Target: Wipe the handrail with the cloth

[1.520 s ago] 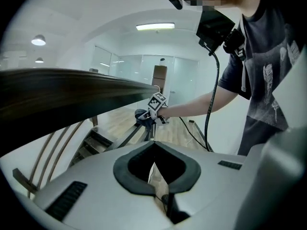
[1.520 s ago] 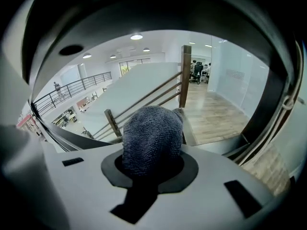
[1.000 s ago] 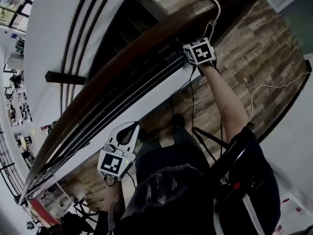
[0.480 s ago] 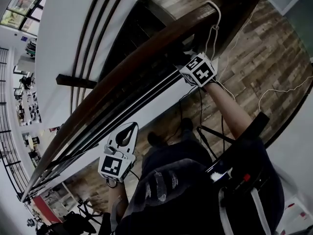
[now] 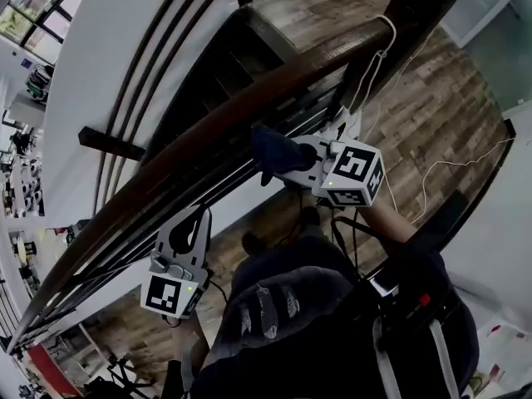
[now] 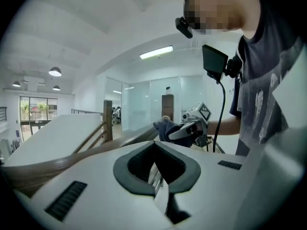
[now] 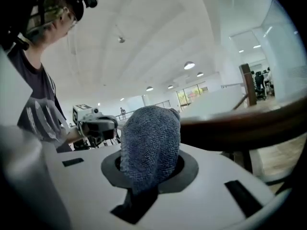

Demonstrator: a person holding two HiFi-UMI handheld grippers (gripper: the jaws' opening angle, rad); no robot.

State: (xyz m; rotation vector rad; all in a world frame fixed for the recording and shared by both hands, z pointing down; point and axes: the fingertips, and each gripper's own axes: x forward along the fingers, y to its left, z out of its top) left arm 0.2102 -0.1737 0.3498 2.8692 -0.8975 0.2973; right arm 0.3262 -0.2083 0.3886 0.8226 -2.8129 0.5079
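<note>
We have swung our white right gripper (image 5: 293,163) from upper right down to centre; its dark blue terry cloth (image 5: 270,150) now shows.

The cloth (image 7: 151,143) is blue-grey with a nubbly weave. The handrail (image 5: 191,152) is dark brown. The floor (image 5: 432,98) shows brown wood planks.

cloth (image 7: 151,143) is showing a nubby, matt terry weave | handrail (image 7: 240,126) is gleaming as smooth, dark polished wood | floor (image 5: 432,81) is showing matt wood-grain planks
</note>
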